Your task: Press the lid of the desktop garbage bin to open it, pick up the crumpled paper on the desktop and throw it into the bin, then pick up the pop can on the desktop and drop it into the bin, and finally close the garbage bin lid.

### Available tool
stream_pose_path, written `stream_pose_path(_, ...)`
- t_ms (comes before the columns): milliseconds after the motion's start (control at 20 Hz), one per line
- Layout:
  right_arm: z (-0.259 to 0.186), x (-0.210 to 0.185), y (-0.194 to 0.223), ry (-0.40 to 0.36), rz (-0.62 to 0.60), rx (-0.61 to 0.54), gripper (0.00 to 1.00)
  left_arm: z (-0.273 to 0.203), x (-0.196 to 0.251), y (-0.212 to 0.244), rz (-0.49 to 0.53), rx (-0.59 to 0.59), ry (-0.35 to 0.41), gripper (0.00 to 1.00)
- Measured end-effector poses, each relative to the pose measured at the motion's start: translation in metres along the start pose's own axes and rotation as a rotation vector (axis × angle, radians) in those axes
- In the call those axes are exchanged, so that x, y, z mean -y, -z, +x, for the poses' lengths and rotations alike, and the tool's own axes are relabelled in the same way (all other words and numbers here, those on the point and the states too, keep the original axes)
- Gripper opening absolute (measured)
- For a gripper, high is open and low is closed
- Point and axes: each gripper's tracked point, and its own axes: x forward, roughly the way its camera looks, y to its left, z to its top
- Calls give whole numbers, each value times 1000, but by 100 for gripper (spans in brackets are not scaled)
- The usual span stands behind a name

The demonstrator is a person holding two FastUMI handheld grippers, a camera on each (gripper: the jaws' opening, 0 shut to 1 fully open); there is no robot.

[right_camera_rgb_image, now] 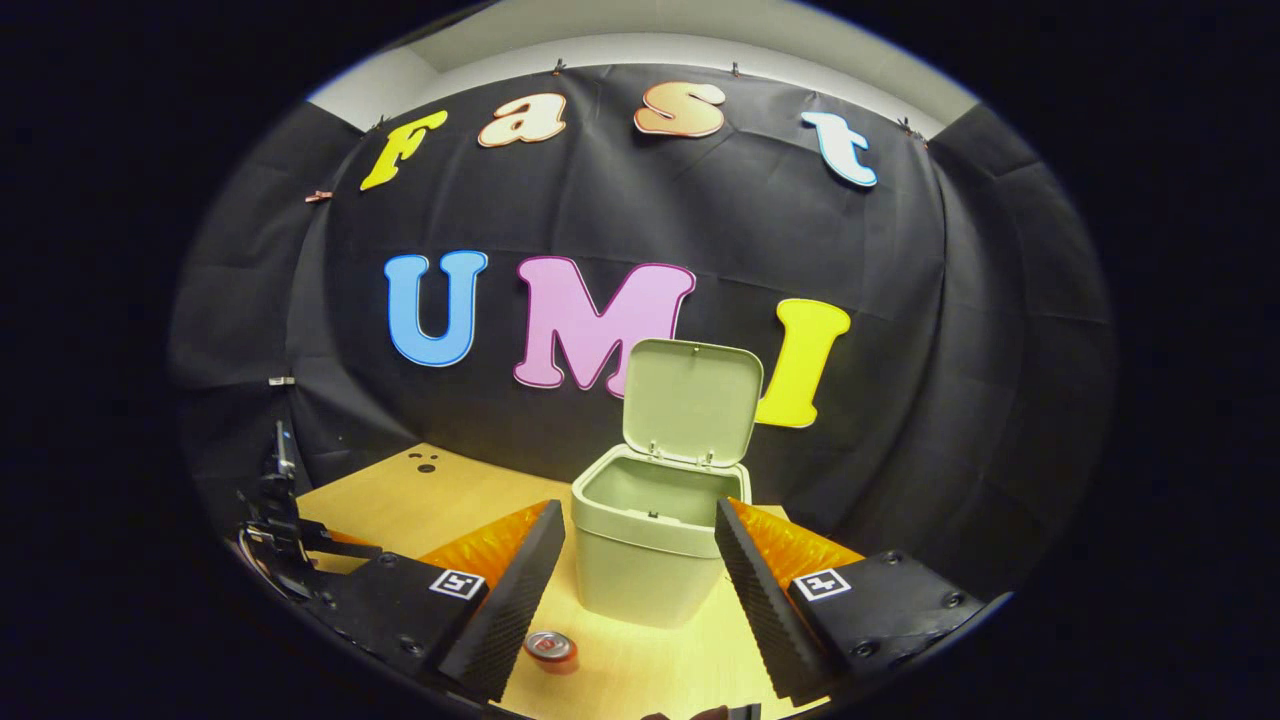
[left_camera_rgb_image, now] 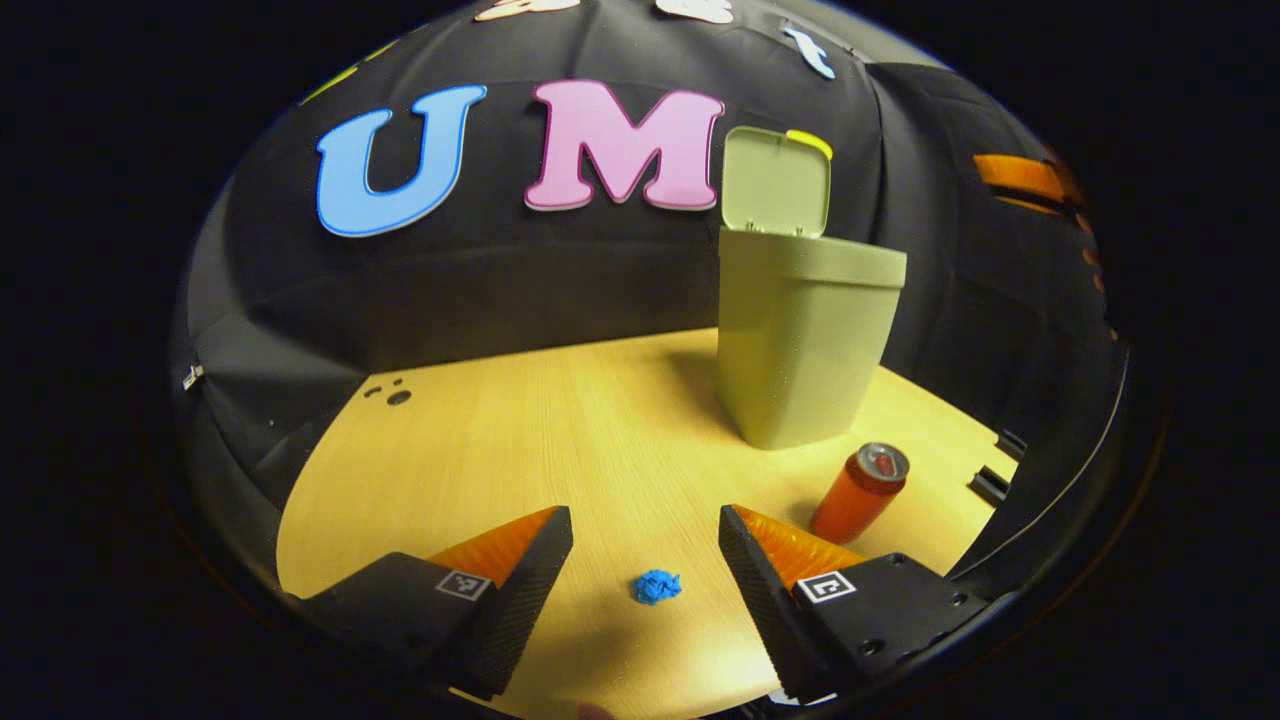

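A pale green bin (left_camera_rgb_image: 805, 340) stands on the wooden table with its lid (left_camera_rgb_image: 776, 182) swung up. In the right gripper view the bin (right_camera_rgb_image: 645, 545) is straight ahead, its lid (right_camera_rgb_image: 690, 400) upright and its inside bare. A small blue crumpled paper (left_camera_rgb_image: 656, 586) lies on the table between the fingers of my left gripper (left_camera_rgb_image: 645, 525), which is open and held above it. An orange pop can (left_camera_rgb_image: 860, 492) stands in front of the bin, right of the paper. My right gripper (right_camera_rgb_image: 640, 545) is open in front of the bin, with the can (right_camera_rgb_image: 551, 649) low by its left finger.
The wooden table (left_camera_rgb_image: 520, 450) has small dark holes (left_camera_rgb_image: 392, 392) at its far left corner. Black cloth walls close in behind and beside the bin. The other gripper's body (right_camera_rgb_image: 285, 520) shows at the left of the right gripper view.
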Motion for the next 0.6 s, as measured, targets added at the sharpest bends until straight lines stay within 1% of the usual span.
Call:
stream_pose_path(50,-2,3,0,10,11,-3,95,5,1,11,9,-26,0,98)
stream_pose_path(100,-4,7,0,18,24,-4,96,12,1,23,18,-58,0,94)
stream_pose_path(250,-6,11,4,36,33,-11,95,35,1,50,17,-131,1,93)
stream_pose_path(600,-7,12,10,33,26,-47,96,59,5,80,38,-217,27,82)
